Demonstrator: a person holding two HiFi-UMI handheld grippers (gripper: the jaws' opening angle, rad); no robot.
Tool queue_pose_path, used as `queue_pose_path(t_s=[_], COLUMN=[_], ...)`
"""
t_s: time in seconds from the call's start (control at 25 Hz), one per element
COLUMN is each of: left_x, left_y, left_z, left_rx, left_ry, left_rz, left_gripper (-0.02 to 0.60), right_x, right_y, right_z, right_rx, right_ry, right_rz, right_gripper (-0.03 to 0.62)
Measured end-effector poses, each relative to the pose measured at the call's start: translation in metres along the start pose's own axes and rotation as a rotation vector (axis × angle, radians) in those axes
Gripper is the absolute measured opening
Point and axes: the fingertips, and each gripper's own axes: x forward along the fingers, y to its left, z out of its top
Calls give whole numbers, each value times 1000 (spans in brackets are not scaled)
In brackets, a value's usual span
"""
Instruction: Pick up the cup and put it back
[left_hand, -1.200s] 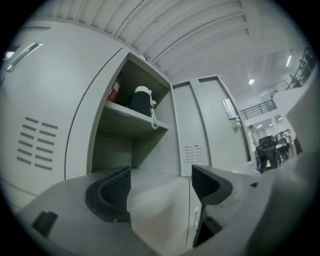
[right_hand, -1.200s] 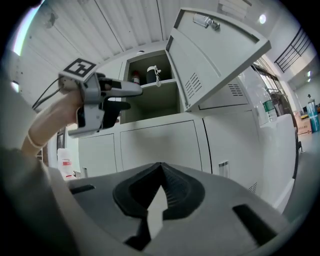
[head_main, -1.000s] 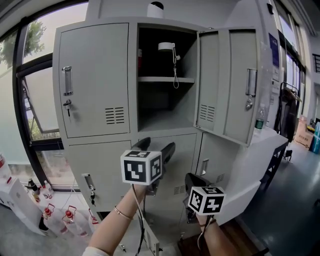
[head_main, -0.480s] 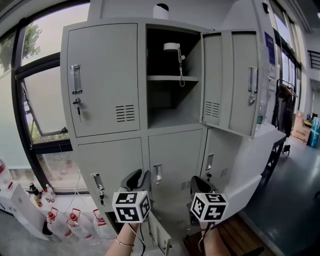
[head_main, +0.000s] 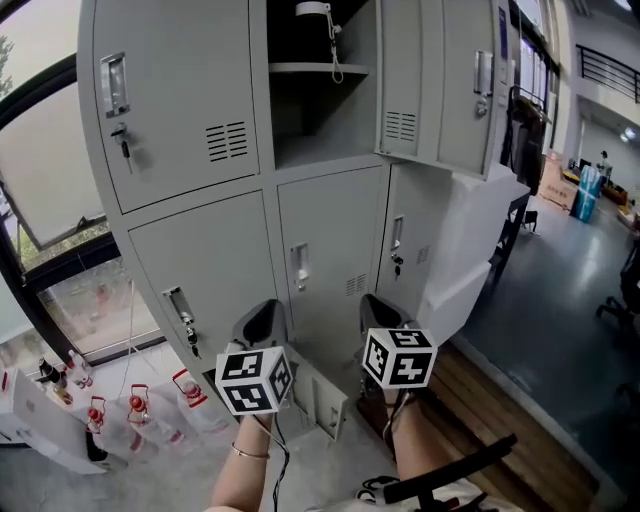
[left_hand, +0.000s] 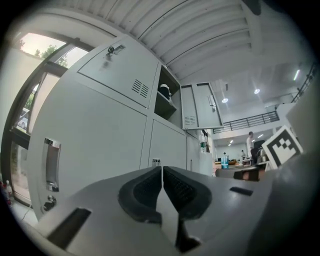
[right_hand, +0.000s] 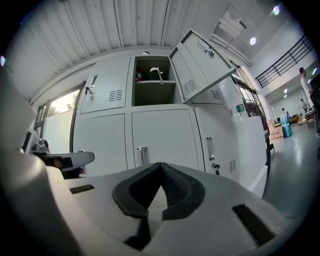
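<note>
**Cup position.** The cup (head_main: 312, 9) stands on the upper shelf (head_main: 305, 68) of the one open compartment of the grey locker (head_main: 330, 230). A cord hangs from it over the shelf edge. The compartment door (head_main: 440, 80) is swung out to the right. The cup is well above both grippers and touches neither.

**Change over the last second.**
- The left gripper (head_main: 262, 322) was raised toward the lower edge of the open compartment with its jaws wide apart. It is now lowered in front of the bottom row of doors.
- Its jaws have closed fully. The pads meet along their length and nothing is between them.
- The right gripper (head_main: 380, 310) hangs low beside the left one. Its jaw tips are together and it holds nothing.
- The head view has dropped, so the cup now sits at the very top edge of that view.
- The cup remains on the same shelf.

**Meaning for the task.** Judged from this layout, the cup has been put back and the hands have been pulled away. The open door is the only item that may still need attention.

**Writing and labels.**
- Each marker cube (head_main: 253, 380) carries black-and-white square patterns and no text.
- The red-trimmed bottles (head_main: 95, 415) on the floor at the left are too small to read.
- No brand name is legible on the cup or the locker.
</note>
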Motion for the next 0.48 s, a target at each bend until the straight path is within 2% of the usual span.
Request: queue_pose_path(t_s=[0.2, 0.48], left_x=[-6, -1], left_y=[-1, 8], left_z=[-10, -16], left_rx=[-25, -40], left_ry=[-13, -9], left_rz=[1, 65], left_gripper=[17, 17], right_x=[-11, -4], right_y=[-4, -6], right_z=[-6, 0], right_rx=[-19, -41], right_ry=[8, -7], right_rz=[-20, 26], right_gripper=[-9, -9])
